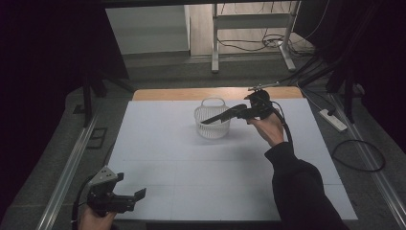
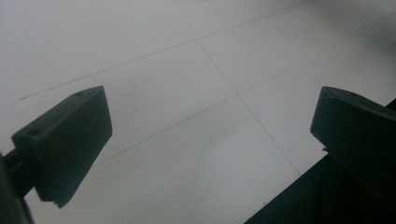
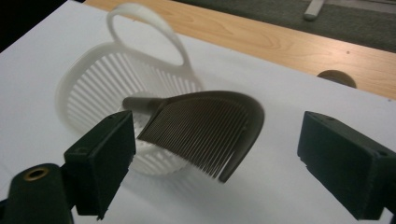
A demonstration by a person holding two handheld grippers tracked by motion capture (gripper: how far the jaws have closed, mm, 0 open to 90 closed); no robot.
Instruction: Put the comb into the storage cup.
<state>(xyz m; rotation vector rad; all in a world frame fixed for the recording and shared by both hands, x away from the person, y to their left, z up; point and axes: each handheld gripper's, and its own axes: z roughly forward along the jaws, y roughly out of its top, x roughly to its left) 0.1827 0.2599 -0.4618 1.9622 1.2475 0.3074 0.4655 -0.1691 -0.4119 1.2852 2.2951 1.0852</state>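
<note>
A white slatted plastic basket [image 1: 212, 120] with a loop handle stands on the white sheet covering the worktop [image 1: 191, 167], toward the far side and about midway across. A dark comb [image 3: 205, 128] with a curved back and a row of fine teeth lies tilted across the basket's open top: its thin handle end points down into the basket, and its broad toothed end sticks out over the rim on the basket's right side. Whether the comb rests on the rim or hangs free of it cannot be told.

The right hand-held gripper [image 1: 242, 114] is held above the worktop just right of the basket, pointing left toward it, with the person's hand [image 1: 269, 128] and dark sleeve behind it. In the right gripper view its two black jaws stand wide apart, released, with the comb lying between them and ahead of them; neither pad presses on the comb.

The left hand-held gripper [image 1: 136, 197] sits at the near left corner of the worktop, well apart from the basket, with a grey three-cornered plate on top. Its jaws are also spread wide and grasp nothing; the left gripper view looks between them onto the bare white sheet and its faint seam lines.

A strip of bare wood shows along the far edge of the worktop beyond the sheet.
</note>
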